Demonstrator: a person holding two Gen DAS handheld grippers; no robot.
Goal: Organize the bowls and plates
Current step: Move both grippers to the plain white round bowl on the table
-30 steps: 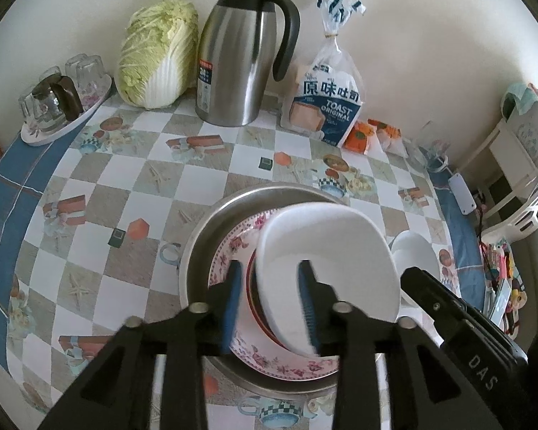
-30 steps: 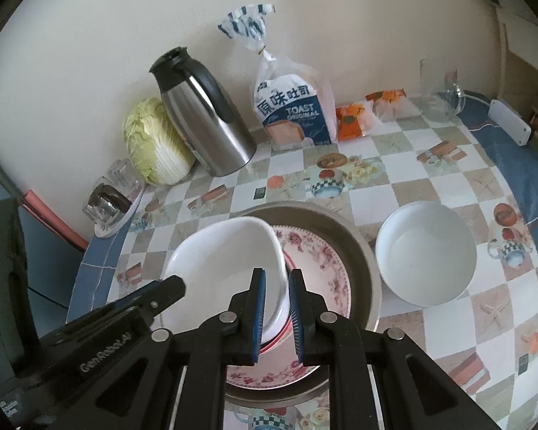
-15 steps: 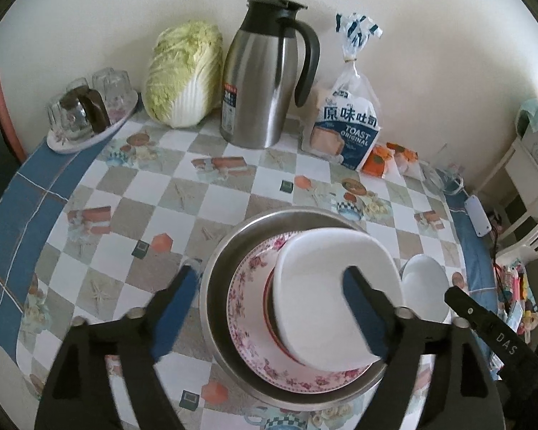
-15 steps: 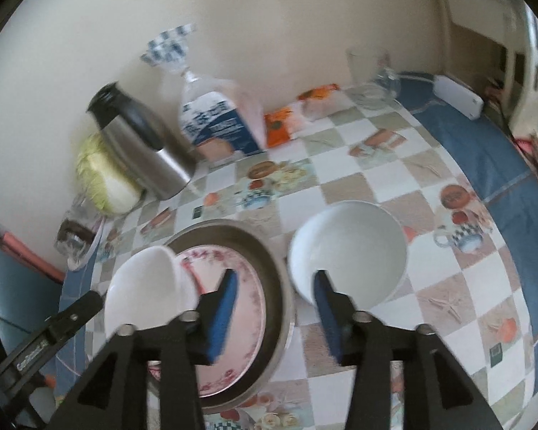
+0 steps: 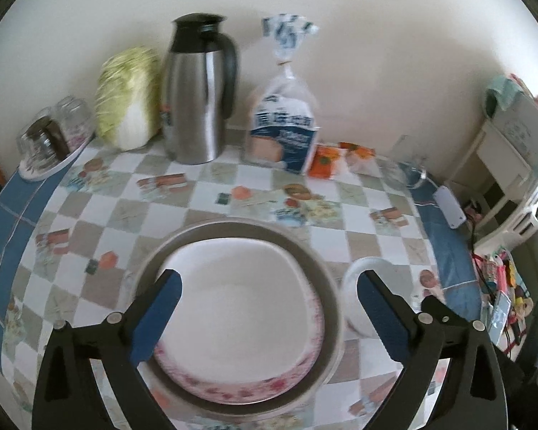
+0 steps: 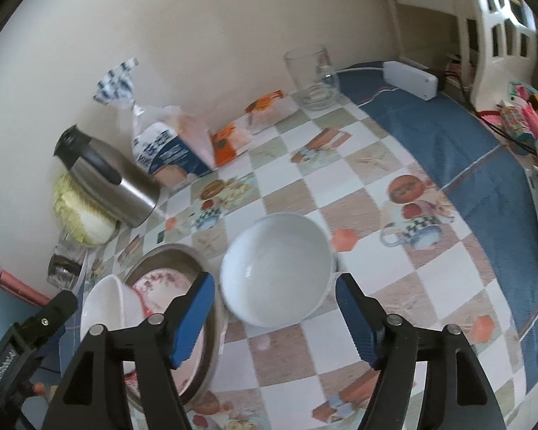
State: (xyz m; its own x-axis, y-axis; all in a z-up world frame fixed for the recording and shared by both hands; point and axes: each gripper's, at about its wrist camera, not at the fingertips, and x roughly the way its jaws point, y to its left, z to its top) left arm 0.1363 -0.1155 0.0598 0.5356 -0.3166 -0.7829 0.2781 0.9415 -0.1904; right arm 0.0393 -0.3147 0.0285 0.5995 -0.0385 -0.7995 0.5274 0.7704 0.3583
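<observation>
Left wrist view: the left gripper (image 5: 267,288) has its fingers (image 5: 159,308) spread wide and pinches nothing, whereas a second ago they were clamped on the rim of the white bowl (image 5: 244,308). That bowl now sits released on the floral plate (image 5: 233,387), which lies in the metal basin (image 5: 331,308) on the table (image 5: 132,211). A second white bowl (image 5: 362,286) stands just beside the basin's right edge. Counted here: two bowls, one plate, one basin. Along the wall stand one steel jug (image 5: 197,96), one cabbage (image 5: 127,96), one bread bag (image 5: 287,129) and one tray of upturned glasses (image 5: 50,143).

Right wrist view: the right gripper (image 6: 274,295) also has its fingers (image 6: 193,311) wide apart, empty; a second ago they were pressed nearly together over the basin. It has swung right and now frames the second white bowl (image 6: 278,272), which rests upright on the table (image 6: 376,165), untouched by either blue pad. To the left lies the metal basin (image 6: 168,254) with the floral plate (image 6: 161,281) and the first white bowl (image 6: 107,308), tilted on it. One empty glass (image 6: 312,75) stands near the wall.
</observation>
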